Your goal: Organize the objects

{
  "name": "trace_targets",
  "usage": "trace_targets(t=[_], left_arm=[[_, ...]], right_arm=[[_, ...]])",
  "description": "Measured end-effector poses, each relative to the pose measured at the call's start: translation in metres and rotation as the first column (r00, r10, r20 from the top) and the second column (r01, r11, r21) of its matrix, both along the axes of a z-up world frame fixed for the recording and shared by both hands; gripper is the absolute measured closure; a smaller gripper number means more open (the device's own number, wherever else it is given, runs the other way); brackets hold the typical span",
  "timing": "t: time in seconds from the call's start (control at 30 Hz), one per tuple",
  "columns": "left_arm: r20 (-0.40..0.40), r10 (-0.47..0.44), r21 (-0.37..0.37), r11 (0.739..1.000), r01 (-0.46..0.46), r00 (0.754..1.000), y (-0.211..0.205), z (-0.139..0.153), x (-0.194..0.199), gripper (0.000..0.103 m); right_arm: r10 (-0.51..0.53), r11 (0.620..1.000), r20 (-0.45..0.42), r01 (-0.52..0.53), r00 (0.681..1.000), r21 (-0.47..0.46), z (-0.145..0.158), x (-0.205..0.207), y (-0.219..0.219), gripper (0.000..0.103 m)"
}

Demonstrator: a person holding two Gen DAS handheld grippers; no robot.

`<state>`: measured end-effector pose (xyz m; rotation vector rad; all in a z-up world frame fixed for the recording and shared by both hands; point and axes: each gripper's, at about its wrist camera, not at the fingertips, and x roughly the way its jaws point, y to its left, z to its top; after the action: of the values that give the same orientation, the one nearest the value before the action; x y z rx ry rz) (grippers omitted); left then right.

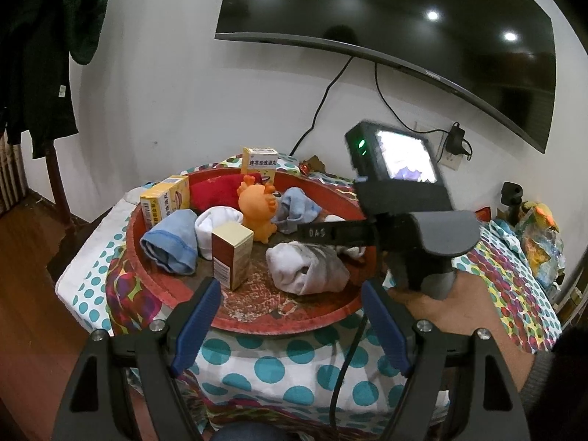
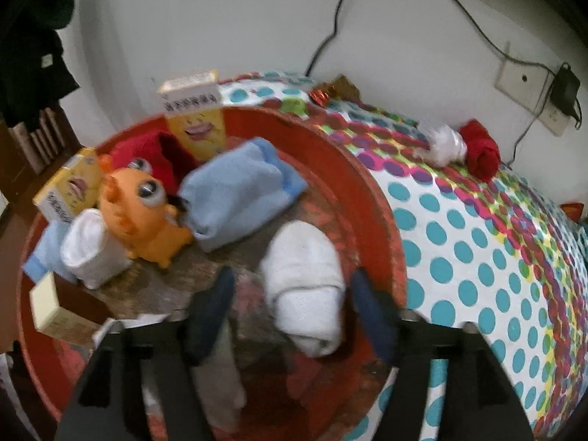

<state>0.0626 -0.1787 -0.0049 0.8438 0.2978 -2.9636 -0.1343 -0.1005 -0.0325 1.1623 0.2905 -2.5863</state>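
Note:
A round red tray [image 1: 257, 325] [image 2: 382, 220] sits on a polka-dot tablecloth [image 2: 477, 242]. It holds an orange toy [image 1: 257, 209] [image 2: 147, 220], rolled blue socks [image 1: 171, 246] [image 2: 235, 198], a red sock [image 1: 213, 191], white sock rolls and small boxes [image 1: 231, 253]. My right gripper [image 2: 290, 283] is open above the tray floor. A rolled white sock [image 2: 305, 286] [image 1: 305, 268] lies between its fingers, and the pads are not pressing on it. My left gripper [image 1: 290, 290] is open at the tray's near rim with nothing between its fingers.
Outside the tray, a white sock [image 2: 446, 147] and a red sock [image 2: 481, 154] lie on the cloth near the wall. A television [image 1: 386, 18] hangs above, with cables and a plugged charger [image 2: 566, 92]. Dark clothes [image 1: 47, 55] hang at left over wooden floor.

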Motion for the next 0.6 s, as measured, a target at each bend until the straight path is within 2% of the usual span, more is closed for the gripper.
trace_targets(t=[0.03,0.1,0.17,0.27,0.4,0.5,0.6], left_arm=[[0.000,0.009,-0.005,1.000,-0.009,1.000,-0.001,0.001,0.000,0.022],[-0.026,0.037,-0.014,0.999,-0.038,0.999,-0.004,0.004,0.003,0.020],[-0.072,0.062,-0.025,0.998,-0.064,0.995,-0.006,0.010,0.010,0.015],[-0.112,0.092,-0.035,0.995,-0.097,0.989,-0.005,0.019,0.019,0.014],[-0.106,0.164,-0.051,0.984,-0.170,0.981,-0.005,0.032,0.031,0.014],[-0.136,0.153,-0.076,0.984,-0.164,0.979,-0.004,0.040,0.050,0.014],[-0.073,0.152,-0.024,0.988,-0.155,0.986,-0.011,0.036,0.063,0.014]], right_arm=[[0.000,1.000,-0.031,0.000,1.000,-0.013,0.008,0.005,0.001,0.026],[0.001,0.999,-0.069,-0.004,0.998,-0.044,0.025,0.011,0.005,0.010],[-0.022,0.999,-0.135,0.016,0.991,-0.042,0.044,0.021,0.011,0.004],[-0.030,0.999,-0.183,0.022,0.983,-0.049,0.058,0.035,0.019,0.002],[-0.066,0.997,-0.189,0.059,0.980,-0.044,0.057,0.058,0.034,0.002],[-0.082,0.996,-0.198,0.076,0.977,-0.040,0.054,0.085,0.047,0.001],[-0.074,0.997,-0.210,0.071,0.975,-0.024,0.049,0.115,0.057,0.001]])
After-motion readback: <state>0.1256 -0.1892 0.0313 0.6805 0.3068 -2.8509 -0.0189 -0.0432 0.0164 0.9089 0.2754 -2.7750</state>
